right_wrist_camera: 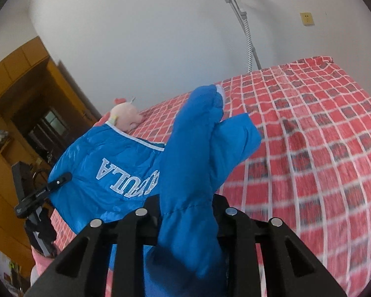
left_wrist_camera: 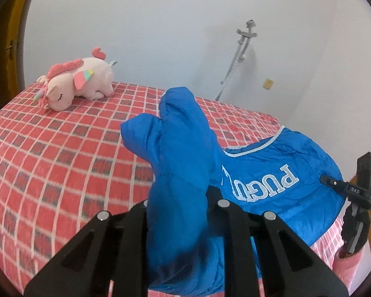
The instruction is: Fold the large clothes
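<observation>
jacket [left_wrist_camera: 279, 173] edges pinched, lifted; checked bed [left_wrist_camera: 61, 153] open beyond.

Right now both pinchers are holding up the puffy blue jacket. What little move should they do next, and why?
Probably carry the raised edge forward and lay it over the lettered part. The left gripper and the right gripper are each shut on a bunched part of the blue jacket, lifted above the checked bedspread, while the rest sags between them. The plush unicorn sits well clear.
</observation>
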